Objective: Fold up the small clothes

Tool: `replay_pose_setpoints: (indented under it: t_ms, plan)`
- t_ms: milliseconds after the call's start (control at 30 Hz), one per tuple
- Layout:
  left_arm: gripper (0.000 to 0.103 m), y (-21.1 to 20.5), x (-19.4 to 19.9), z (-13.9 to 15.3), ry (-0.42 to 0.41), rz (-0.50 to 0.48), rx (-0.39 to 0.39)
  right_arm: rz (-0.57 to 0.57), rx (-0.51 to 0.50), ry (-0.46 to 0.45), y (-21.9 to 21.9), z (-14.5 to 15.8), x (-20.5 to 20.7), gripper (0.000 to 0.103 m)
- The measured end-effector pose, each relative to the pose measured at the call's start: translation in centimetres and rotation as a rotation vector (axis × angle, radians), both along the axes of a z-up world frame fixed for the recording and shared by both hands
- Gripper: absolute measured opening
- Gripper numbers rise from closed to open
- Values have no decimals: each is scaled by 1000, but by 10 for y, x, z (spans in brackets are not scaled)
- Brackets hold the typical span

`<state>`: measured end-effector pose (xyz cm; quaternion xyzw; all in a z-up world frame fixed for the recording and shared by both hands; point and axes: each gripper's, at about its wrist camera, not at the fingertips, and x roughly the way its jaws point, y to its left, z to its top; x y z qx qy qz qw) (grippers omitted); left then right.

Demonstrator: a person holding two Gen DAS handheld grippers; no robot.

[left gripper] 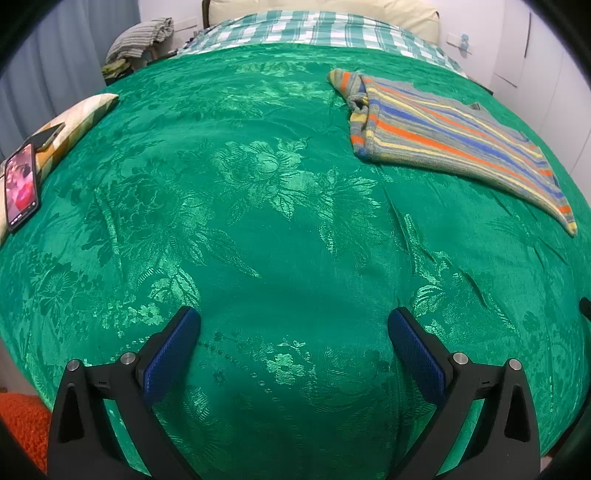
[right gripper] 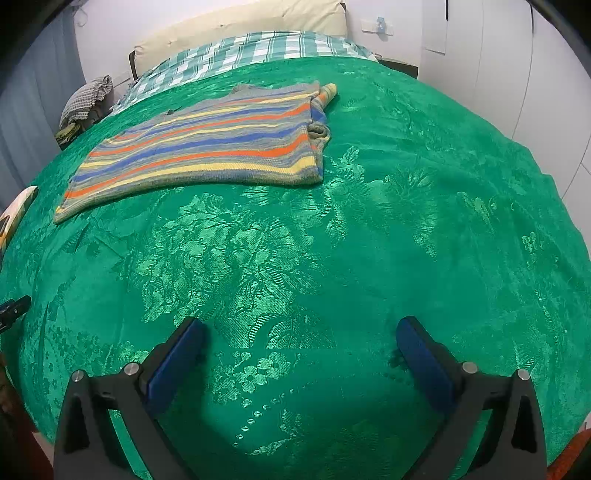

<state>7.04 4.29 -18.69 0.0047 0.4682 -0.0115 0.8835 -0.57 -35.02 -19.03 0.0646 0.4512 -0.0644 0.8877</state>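
Note:
A small striped knit sweater (left gripper: 454, 140) in grey, blue, orange and yellow lies flat on the green bedspread (left gripper: 258, 229), its sleeves tucked in. In the left wrist view it sits far right; in the right wrist view the sweater (right gripper: 207, 151) sits far left of centre. My left gripper (left gripper: 293, 317) hovers open over bare bedspread near the bed's foot, well short of the garment. My right gripper (right gripper: 300, 326) is also open over the bedspread (right gripper: 406, 221), nothing between its blue pads.
A phone (left gripper: 20, 186) with a lit screen lies at the left edge beside a patterned cushion (left gripper: 77, 118). A checked sheet (left gripper: 314, 31) and cream headboard (right gripper: 240, 26) are at the far end. Clothes are piled on a stand (left gripper: 140, 40). White wardrobe doors (right gripper: 517, 74) stand on the right.

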Motion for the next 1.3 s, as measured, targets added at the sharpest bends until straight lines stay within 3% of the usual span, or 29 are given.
replay_pose_setpoints:
  t_ms: [1300]
  plan:
    - [102, -1, -2, 0, -1, 3, 2, 4, -12, -12, 4, 0, 0, 103]
